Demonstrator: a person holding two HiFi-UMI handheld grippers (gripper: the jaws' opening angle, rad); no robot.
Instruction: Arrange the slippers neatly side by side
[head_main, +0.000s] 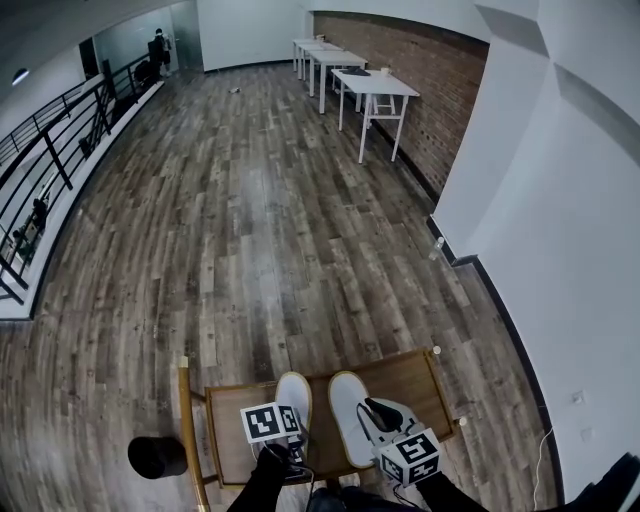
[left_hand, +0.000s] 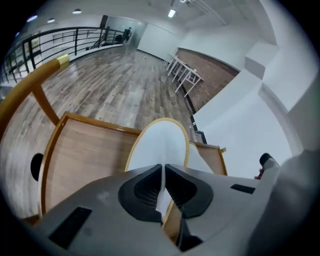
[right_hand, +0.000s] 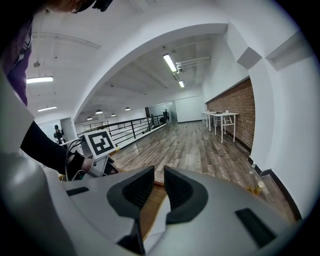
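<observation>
Left claw (left_hand: 163, 180) pinches left slipper's (left_hand: 162, 145) thin heel edge: light, soft, bends easily, so we'd grip incl. sole. Right claw (right_hand: 159, 182) stands apart.

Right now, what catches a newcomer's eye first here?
Two white slippers, the left slipper and right slipper, stand out against a wooden platform at the head view's bottom. The left gripper is shut on the left slipper's edge; the right gripper sits at the right slipper's near end.
</observation>
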